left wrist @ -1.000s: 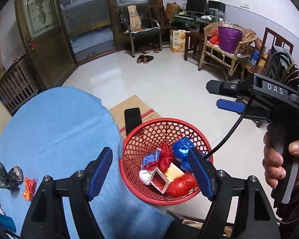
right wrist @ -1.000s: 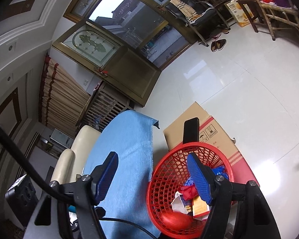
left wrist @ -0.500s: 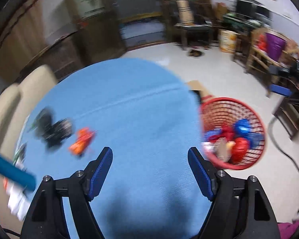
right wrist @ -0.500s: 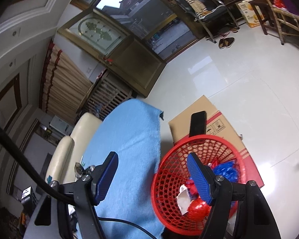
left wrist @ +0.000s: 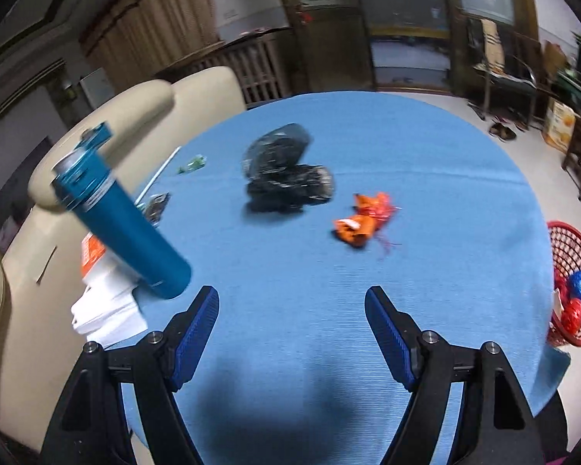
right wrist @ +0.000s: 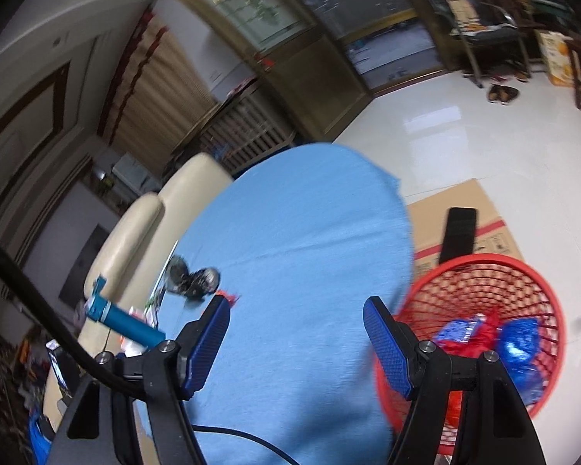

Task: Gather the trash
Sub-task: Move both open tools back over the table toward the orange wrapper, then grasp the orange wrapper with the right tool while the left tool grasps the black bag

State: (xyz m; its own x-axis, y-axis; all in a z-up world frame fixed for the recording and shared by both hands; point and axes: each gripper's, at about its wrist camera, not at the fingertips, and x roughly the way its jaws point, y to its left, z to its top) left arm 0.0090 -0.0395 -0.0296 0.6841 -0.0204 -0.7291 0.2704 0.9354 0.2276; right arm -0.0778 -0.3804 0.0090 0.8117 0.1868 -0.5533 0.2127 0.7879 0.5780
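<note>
Both grippers hang above the blue-clothed bench (left wrist: 426, 178) with jaws apart and nothing between them: the left gripper (left wrist: 292, 333) points down at the cloth, the right gripper (right wrist: 296, 343) at the bench edge nearest the red mesh basket (right wrist: 538, 271). Two pieces of trash lie on the cloth, a crumpled black bag (left wrist: 286, 178) and just beside it an orange wrapper (left wrist: 362, 219) (slightly blurred). The basket, on the floor beside the bench, holds red and blue wrappers; a teal bottle (left wrist: 124, 232) stands at the bench's left edge.

Wrist cams, downward; shared blue tablecloth (left wrist: 368, 255)
</note>
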